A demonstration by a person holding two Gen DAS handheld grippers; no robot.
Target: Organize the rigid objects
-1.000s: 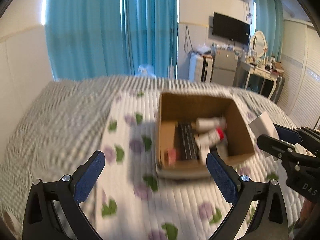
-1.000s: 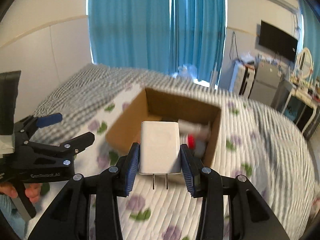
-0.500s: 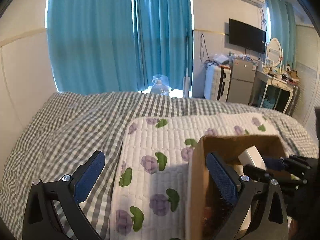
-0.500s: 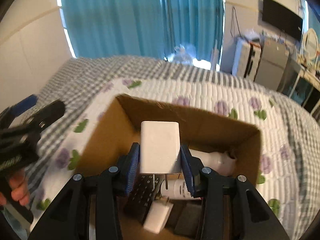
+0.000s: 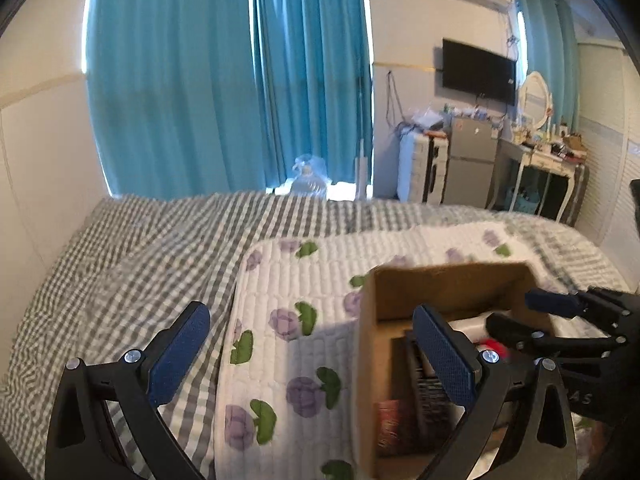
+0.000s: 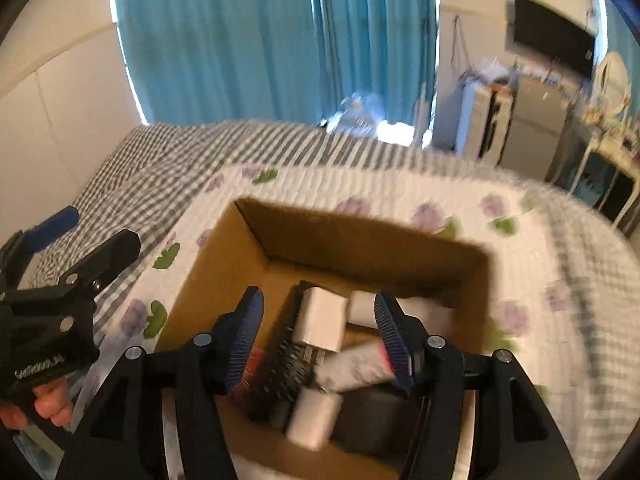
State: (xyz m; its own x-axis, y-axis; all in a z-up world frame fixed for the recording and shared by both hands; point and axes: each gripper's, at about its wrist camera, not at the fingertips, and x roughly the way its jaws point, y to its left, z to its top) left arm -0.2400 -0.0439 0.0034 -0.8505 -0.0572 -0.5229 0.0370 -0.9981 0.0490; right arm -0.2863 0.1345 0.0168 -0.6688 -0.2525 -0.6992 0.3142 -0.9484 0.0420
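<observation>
A brown cardboard box (image 6: 256, 240) stands on a floral quilt (image 6: 520, 280) on the bed. A white charger plug (image 6: 322, 318) lies inside it on a black brush (image 6: 288, 364), beside white tubes (image 6: 352, 368) and another white block (image 6: 310, 418). My right gripper (image 6: 318, 336) hovers open and empty just above the box. My left gripper (image 5: 316, 348) is open and empty at the box's left side (image 5: 366, 360); its right finger (image 5: 444, 356) overlaps the box. The right gripper also shows in the left wrist view (image 5: 528, 316), over the box.
A grey checked bedspread (image 5: 120, 280) covers the bed left of the quilt. Teal curtains (image 5: 224, 80) hang behind. A wall TV (image 5: 478, 70), a small fridge (image 5: 470, 160) and a dressing table (image 5: 548, 168) stand at the far right.
My right gripper opened and let go of the white charger plug, which now lies in the box. The left gripper swung left earlier, then back slightly toward the box.
</observation>
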